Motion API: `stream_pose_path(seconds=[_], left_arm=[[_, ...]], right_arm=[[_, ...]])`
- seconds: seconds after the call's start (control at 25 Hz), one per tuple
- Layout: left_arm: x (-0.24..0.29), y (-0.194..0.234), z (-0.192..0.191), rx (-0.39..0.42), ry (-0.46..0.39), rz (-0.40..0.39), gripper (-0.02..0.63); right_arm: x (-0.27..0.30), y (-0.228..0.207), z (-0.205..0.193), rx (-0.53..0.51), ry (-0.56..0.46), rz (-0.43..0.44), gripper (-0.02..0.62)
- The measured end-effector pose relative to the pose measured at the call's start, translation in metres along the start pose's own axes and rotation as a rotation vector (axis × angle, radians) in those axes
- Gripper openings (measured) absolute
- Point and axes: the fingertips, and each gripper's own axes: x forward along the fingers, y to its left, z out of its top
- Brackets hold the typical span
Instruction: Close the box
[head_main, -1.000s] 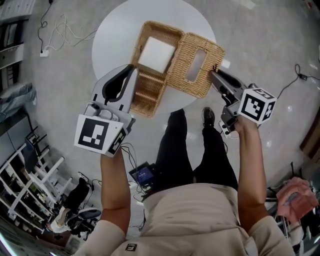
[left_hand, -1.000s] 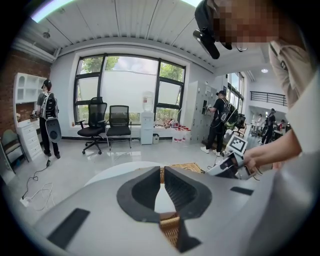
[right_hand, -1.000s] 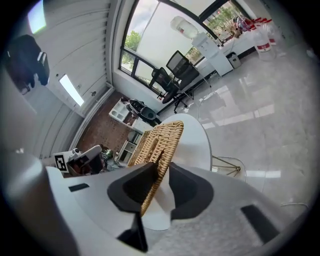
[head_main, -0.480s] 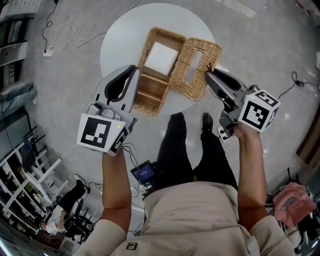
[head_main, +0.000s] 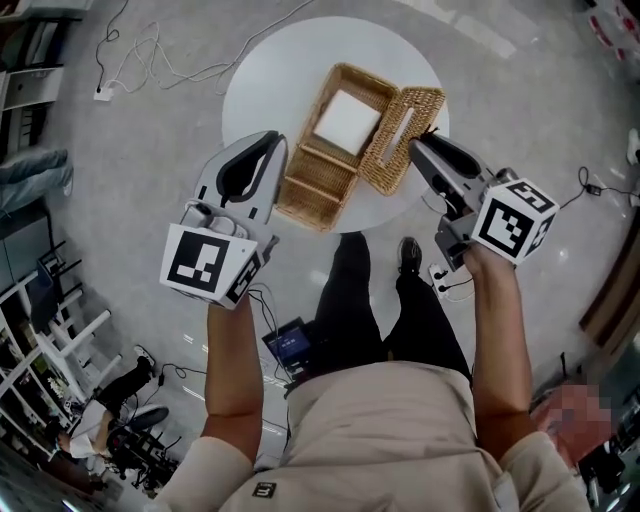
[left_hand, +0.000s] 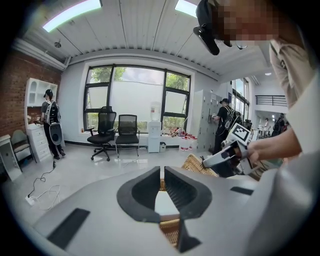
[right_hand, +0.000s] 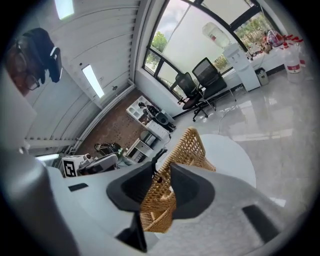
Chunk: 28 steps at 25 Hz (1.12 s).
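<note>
A wicker box (head_main: 318, 172) stands open on the round white table (head_main: 268, 72), with a white pack (head_main: 347, 121) in its far compartment. Its hinged wicker lid (head_main: 396, 148), which has a slot, stands tilted up on edge at the box's right side. My right gripper (head_main: 419, 145) is shut on the lid's near edge; in the right gripper view the weave of the lid (right_hand: 189, 148) sits between the jaws of my right gripper (right_hand: 161, 173), which have just been opening a little. My left gripper (head_main: 272, 146) hovers shut and empty above the box's left rim; the left gripper view shows my left gripper (left_hand: 161, 176) with box weave (left_hand: 169, 236) below.
Cables (head_main: 150, 48) lie on the grey floor left of the table. The person's legs (head_main: 345, 300) stand close to the table's near edge. Office chairs (left_hand: 106, 136) and standing people (left_hand: 50, 122) are far off by the windows.
The lid has swung up from lying flat open to standing tilted on edge. Both grippers have risen, the right one more, carrying the lid's edge.
</note>
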Motion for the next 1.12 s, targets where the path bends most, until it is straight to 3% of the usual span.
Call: stream_pose_path(seconds=[0.36,0.72,1.12], left_arm=[[-0.024,0.039,-0.001,-0.034,-0.024,0.035,0.021],[-0.033,0.057,-0.006,-0.051,-0.032,0.069,0.021],[-0.052,0.079,0.001,-0.059,-0.056,0.109,0.021]], right_arm=[[0.048,0.031,0.012,-0.066,0.003,-0.025,0.117],[0.077,0.036,0.012,-0.115,0.014,-0.032,0.124],[0.111,0.037,0.008,-0.217,0.087,-0.101,0.123]])
